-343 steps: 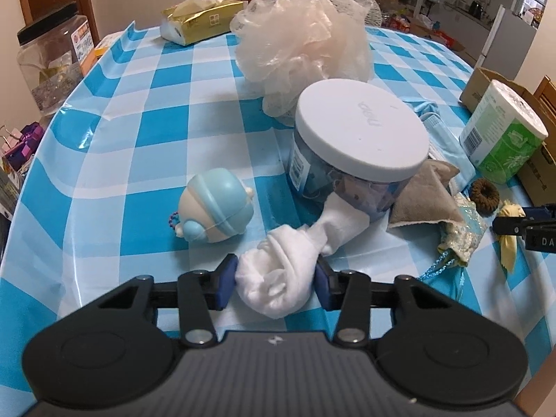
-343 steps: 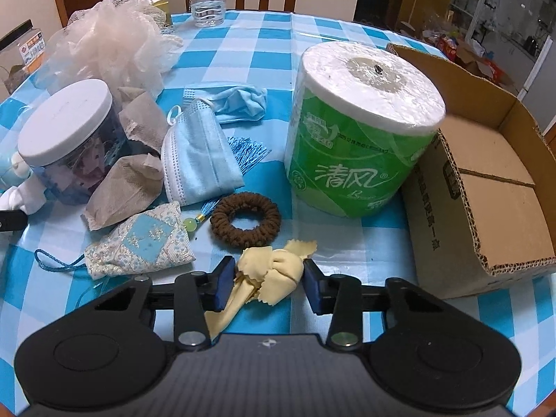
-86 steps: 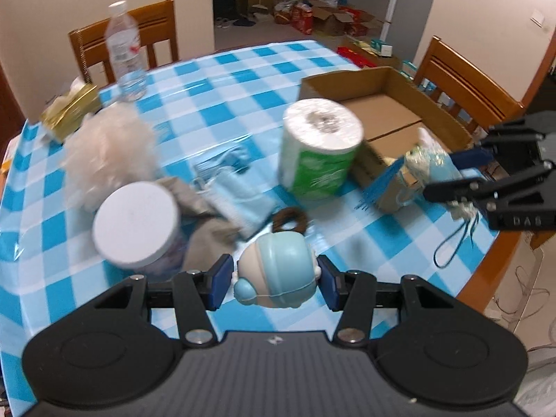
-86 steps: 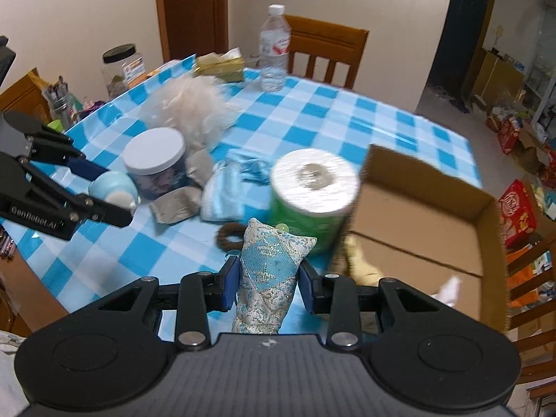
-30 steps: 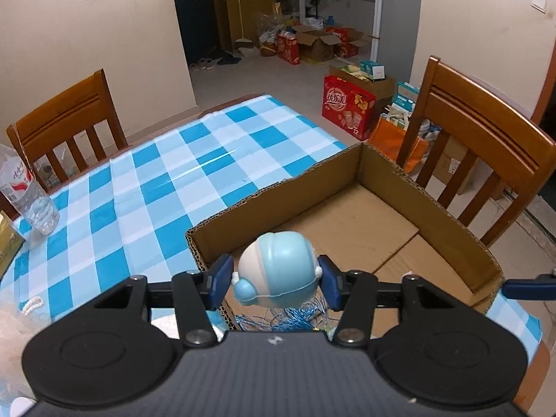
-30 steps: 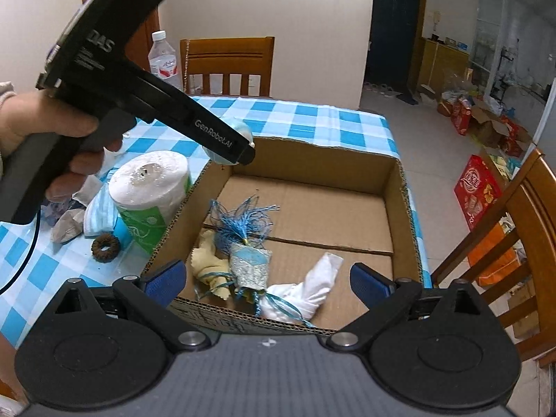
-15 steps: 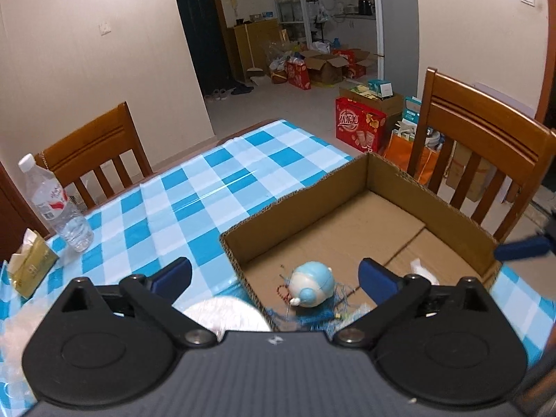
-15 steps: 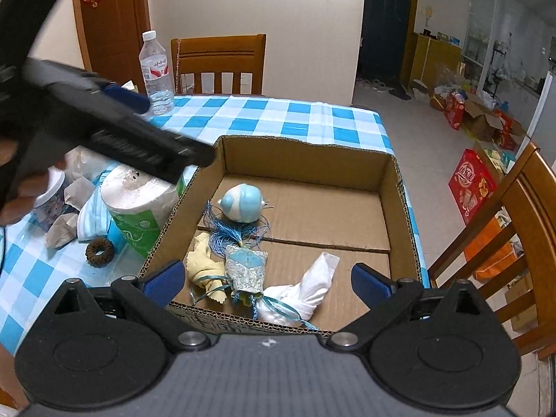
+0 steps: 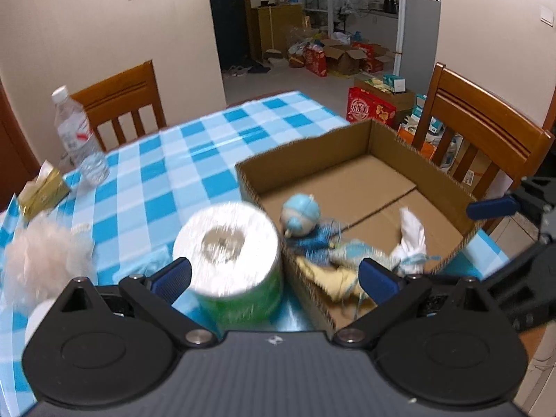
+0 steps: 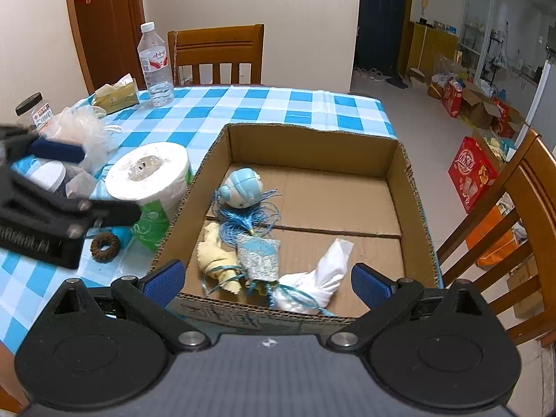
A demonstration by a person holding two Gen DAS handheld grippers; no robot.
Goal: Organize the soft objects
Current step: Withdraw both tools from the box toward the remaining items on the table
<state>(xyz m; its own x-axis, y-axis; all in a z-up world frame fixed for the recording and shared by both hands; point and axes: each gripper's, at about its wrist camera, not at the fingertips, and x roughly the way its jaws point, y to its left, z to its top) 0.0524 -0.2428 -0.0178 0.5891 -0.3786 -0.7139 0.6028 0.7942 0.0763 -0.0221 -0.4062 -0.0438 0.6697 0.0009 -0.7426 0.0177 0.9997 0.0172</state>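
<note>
Soft objects already lie in the cardboard box (image 10: 399, 160); both the left gripper (image 9: 274, 274) and right gripper (image 10: 267, 283) hang wide and empty. The toilet roll (image 9: 229, 253), crowding the box wall, could tip if clipped. The box's far half offers open floor.

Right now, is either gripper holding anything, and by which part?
Nothing is held: left gripper and right gripper are both open, empty.
</note>
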